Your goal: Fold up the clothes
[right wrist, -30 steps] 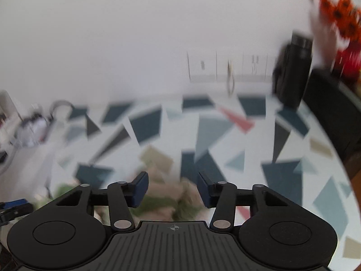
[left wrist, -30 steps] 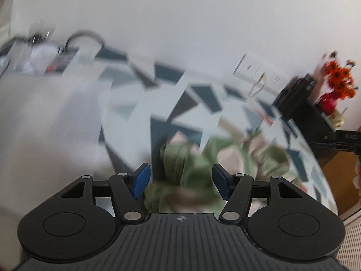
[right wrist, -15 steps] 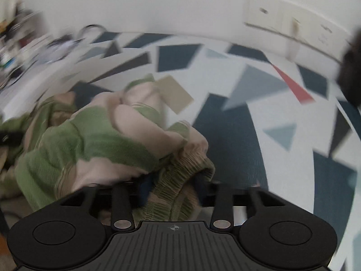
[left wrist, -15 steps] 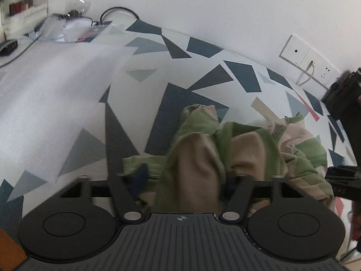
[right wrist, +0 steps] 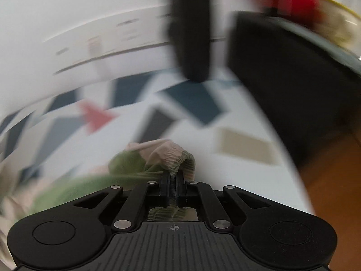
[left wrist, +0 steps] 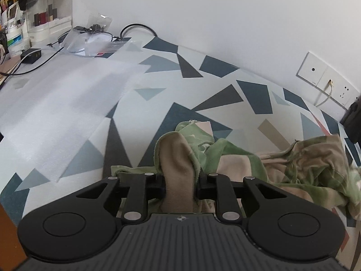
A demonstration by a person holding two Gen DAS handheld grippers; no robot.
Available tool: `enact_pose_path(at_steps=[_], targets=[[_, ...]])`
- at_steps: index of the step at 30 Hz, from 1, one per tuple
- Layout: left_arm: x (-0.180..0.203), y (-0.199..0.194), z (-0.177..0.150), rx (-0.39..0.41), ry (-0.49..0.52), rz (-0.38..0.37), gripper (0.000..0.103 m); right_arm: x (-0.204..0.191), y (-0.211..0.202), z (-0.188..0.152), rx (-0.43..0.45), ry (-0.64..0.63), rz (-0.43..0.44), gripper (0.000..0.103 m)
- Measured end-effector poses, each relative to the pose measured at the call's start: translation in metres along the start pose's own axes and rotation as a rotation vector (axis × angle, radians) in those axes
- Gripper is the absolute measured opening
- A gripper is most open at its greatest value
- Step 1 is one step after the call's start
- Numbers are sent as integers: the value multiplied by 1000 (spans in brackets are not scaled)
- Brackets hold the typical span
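We note the green-and-beige garment [left wrist: 293,167] lying crumpled on the patterned tabletop [left wrist: 225,94], the left claw [left wrist: 179,185] clamping a thick bunch, the right claw [right wrist: 172,186] pinching its ribbed hem; uneven pulling risks slippage.

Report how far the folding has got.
Done: both grips are made. The left gripper is shut on a beige fold of the green and beige garment; the right gripper pinches its ribbed edge. In hand: the right wrist view is motion-blurred, so it seems to be moving. Left: everything else, since the garment lies crumpled on the patterned tablecloth with no neat fold visible.
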State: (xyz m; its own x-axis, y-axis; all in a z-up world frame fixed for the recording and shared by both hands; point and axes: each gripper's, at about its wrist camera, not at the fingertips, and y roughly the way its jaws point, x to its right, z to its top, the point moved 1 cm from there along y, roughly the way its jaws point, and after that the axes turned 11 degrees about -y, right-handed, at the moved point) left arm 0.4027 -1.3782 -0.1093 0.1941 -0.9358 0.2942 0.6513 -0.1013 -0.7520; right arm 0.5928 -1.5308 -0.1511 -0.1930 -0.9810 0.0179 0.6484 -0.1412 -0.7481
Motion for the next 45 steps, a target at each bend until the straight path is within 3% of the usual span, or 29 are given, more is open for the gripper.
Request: enact_pose_path(at_steps=[5, 7, 10, 12, 15, 22, 27, 31, 36, 39, 42, 45], targets=[[9, 10, 4, -7, 31, -27, 22, 30, -8, -19, 13, 83, -151, 7], [9, 15, 9, -7, 39, -35, 22, 24, -19, -26, 31, 77, -176, 27], [5, 22, 19, 10, 26, -51, 20, 10, -44, -31, 85, 49, -177, 47], [0, 26, 29, 22, 6, -64, 18, -6, -61, -31, 125, 9, -167, 53], [-9, 29, 46, 41, -10, -87, 16, -26, -80, -29, 147, -30, -100, 54], [-41, 21, 89, 148, -32, -96, 15, -87, -91, -42, 105, -37, 4, 57], [-64, -3, 110, 265, -28, -119, 15, -131, -89, -48, 76, -79, 54, 58], [-77, -21, 119, 349, 34, -124, 15, -153, -85, -52, 41, -90, 79, 60], [-114, -2, 109, 240, -36, -19, 15, -169, -84, -59, 5, -78, 109, 60], [-124, 3, 89, 207, -19, 24, 15, -168, -93, -69, 3, -88, 108, 60], [-128, 6, 73, 183, -25, 30, 15, -167, -102, -79, 0, -99, 106, 61], [-131, 8, 64, 165, -62, 33, 15, -179, -111, -90, 18, -194, 126, 68]])
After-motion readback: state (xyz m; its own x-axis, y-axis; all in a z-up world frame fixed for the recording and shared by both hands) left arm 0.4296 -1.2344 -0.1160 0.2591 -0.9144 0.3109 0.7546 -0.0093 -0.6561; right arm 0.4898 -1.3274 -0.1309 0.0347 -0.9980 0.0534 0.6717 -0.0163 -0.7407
